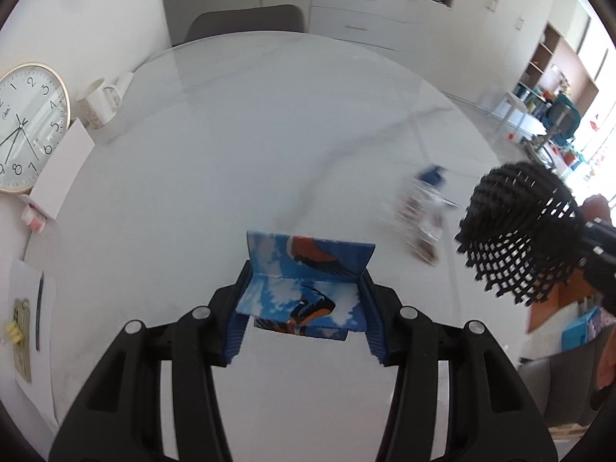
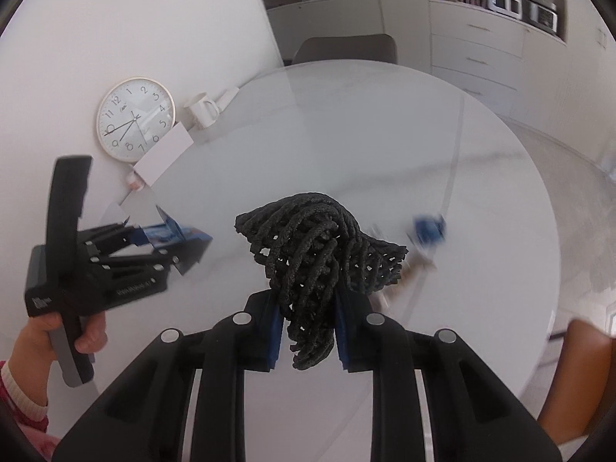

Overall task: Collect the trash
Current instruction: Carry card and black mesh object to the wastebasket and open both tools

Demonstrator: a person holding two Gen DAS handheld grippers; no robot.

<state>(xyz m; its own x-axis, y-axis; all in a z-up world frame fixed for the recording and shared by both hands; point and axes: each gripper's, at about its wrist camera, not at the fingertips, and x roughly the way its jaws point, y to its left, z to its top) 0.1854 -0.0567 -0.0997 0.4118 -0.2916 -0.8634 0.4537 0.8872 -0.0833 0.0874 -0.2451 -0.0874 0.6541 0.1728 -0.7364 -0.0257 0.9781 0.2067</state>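
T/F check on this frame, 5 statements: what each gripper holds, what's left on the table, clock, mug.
1. The left gripper holds a blue printed carton. True.
2. The right gripper is empty. False: it is clamped on a black foam net.
3. A blurred wrapper lies on the table. True.
4. The clock hangs high on the wall. False: it stands at the table edge, leaning on the wall.
5. The mug is black. False: it is white.
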